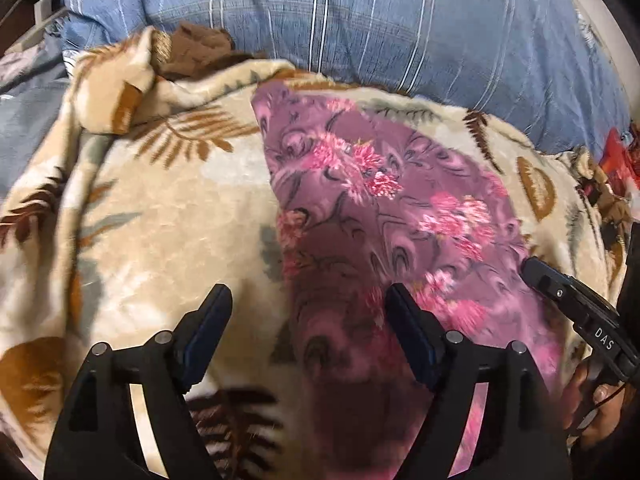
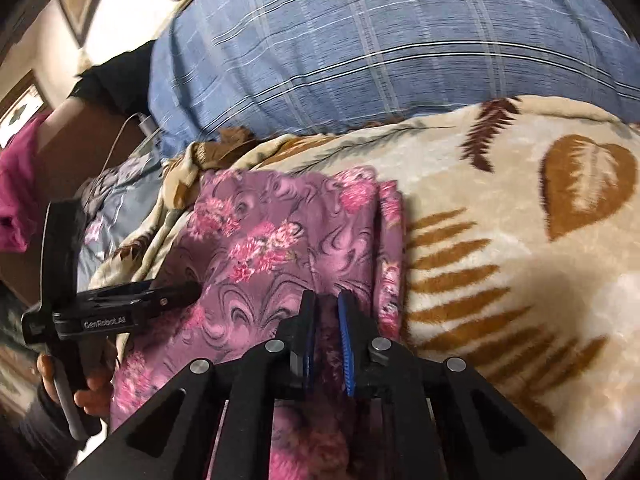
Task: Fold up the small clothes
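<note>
One leaf-print blanket (image 2: 520, 280), floral garment (image 2: 272, 248), blue striped bedding (image 2: 360, 60)

Both wrist views look steeply down, close, sharing the purple floral cloth (image 1: 384, 208).

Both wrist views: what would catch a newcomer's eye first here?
The purple cloth with pink flowers stands out, lying folded on a cream blanket with brown leaves. The right gripper sits nearly closed over its near edge, while the left gripper hangs open above the cloth's left border. A big blue striped pillow fills the background.
</note>
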